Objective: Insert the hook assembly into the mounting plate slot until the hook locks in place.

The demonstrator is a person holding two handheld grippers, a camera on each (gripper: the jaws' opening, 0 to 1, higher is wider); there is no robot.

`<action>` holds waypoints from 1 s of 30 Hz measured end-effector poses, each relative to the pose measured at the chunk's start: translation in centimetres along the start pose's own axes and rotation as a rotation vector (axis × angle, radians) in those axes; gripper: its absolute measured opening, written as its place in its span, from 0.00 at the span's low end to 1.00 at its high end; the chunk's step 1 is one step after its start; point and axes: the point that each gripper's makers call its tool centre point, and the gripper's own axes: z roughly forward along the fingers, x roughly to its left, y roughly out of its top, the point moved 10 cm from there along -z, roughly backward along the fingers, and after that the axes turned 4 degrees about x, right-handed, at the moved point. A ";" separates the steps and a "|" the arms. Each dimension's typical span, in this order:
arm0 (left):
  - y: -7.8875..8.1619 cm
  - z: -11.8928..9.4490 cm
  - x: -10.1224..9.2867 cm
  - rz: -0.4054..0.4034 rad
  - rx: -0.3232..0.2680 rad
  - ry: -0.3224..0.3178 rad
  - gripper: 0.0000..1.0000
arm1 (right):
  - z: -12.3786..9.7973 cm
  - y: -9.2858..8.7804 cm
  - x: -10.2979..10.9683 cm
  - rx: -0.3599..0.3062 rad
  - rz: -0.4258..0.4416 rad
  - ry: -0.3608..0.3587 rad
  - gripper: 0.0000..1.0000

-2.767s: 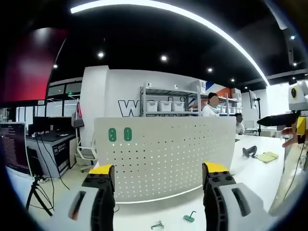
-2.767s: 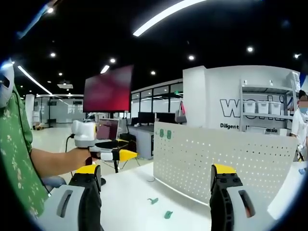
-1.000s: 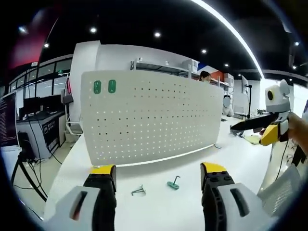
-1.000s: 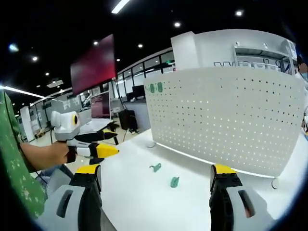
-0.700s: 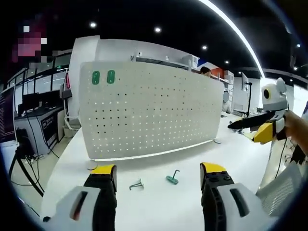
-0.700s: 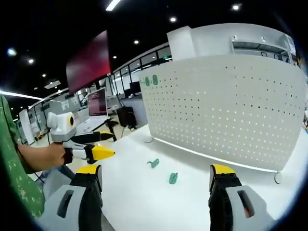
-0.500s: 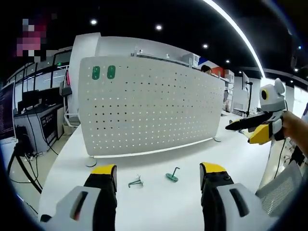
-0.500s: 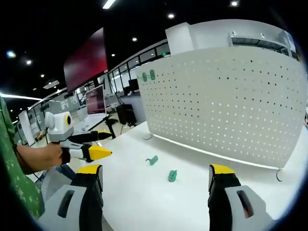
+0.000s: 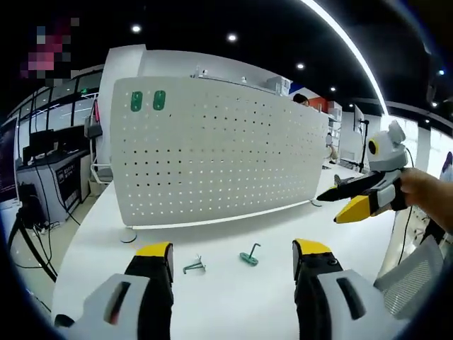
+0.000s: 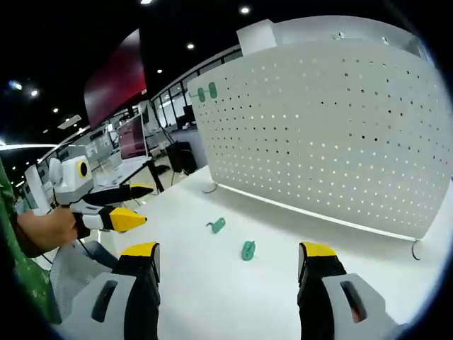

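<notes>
We see a white board (image 9: 216, 152) dotted with small holes, two green tags (image 9: 147, 100) far left, and seemingly green hooks (image 10: 232, 238) on the white table (image 10: 212, 290).

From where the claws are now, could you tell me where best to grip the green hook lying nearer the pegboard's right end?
Probably grip the green hook by its raised wire stem, coming down from above with the right claw; its flat base lies on the table, leaving little to pinch.

Dark ceiling (image 9: 212, 21) with spotlights; white table (image 9: 92, 241); shelving (image 9: 279, 85).
</notes>
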 end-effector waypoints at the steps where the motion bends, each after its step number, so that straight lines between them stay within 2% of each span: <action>1: 0.0 0.0 0.0 0.000 0.001 -0.001 0.70 | 0.2 0.0 -0.1 0.003 0.003 -0.001 0.80; 30: -0.8 0.8 -0.2 -0.009 0.025 -0.025 0.69 | 6.6 -1.9 -2.3 0.154 0.020 -0.017 0.66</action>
